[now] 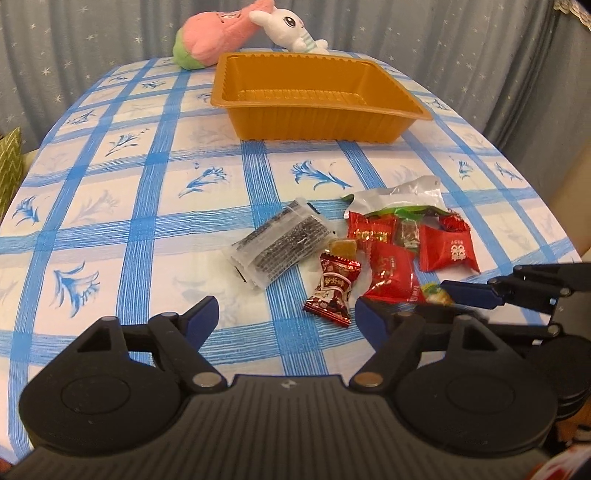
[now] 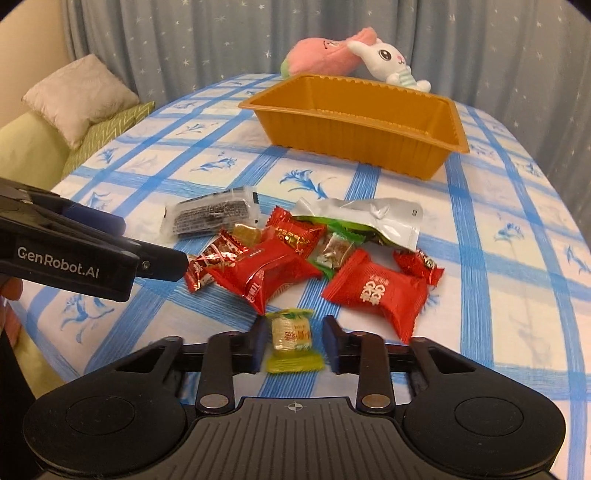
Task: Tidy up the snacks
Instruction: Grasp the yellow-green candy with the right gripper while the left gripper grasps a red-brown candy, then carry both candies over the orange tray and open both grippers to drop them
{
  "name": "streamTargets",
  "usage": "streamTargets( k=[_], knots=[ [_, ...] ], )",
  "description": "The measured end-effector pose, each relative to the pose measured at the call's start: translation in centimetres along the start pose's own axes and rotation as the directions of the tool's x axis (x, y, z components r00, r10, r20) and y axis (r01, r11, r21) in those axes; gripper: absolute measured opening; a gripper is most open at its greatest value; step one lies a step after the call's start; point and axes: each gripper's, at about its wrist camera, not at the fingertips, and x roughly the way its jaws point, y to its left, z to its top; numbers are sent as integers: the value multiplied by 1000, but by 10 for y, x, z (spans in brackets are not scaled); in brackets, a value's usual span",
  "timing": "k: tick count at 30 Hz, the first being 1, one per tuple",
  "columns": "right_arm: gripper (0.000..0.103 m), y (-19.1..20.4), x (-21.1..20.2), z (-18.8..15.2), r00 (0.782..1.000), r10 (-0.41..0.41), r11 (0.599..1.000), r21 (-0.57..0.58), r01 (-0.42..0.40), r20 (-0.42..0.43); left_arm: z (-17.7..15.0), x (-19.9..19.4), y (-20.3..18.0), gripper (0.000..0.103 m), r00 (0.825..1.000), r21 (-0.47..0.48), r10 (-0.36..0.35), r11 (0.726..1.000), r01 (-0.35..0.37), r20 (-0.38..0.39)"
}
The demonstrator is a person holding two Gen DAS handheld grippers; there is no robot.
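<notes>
A pile of wrapped snacks lies on the blue checked tablecloth: red packets, a dark seaweed pack, a silver pouch. An empty orange tray stands beyond them. My right gripper is open, its fingers on either side of a small green-and-yellow candy on the cloth, with gaps on both sides. My left gripper is open and empty, just in front of a dark red candy. The right gripper's finger shows beside the candy.
A pink plush and a white rabbit plush lie behind the tray at the table's far edge. A sofa with a cushion stands to the left. Grey star curtains hang behind.
</notes>
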Motion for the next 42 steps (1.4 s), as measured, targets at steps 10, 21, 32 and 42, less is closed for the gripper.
streamTargets(
  k=[10, 21, 32, 42],
  knots=[
    [22, -11, -14, -1, 1000, -7, 997, 81, 4, 27, 1, 13, -13, 57, 997, 96, -79, 992, 79, -3],
    [22, -18, -22, 0, 999, -27, 992, 126, 22, 41, 9, 32, -30, 34, 997, 206, -71, 976, 71, -5],
    [22, -18, -32, 3, 997, -37, 990, 139, 27, 65, 0, 15, -29, 19, 1000, 169, -21, 985, 21, 3],
    [22, -14, -45, 15, 993, -41, 990, 136, 25, 115, 14, -16, -21, 18, 997, 121, 18, 992, -27, 72]
  ],
)
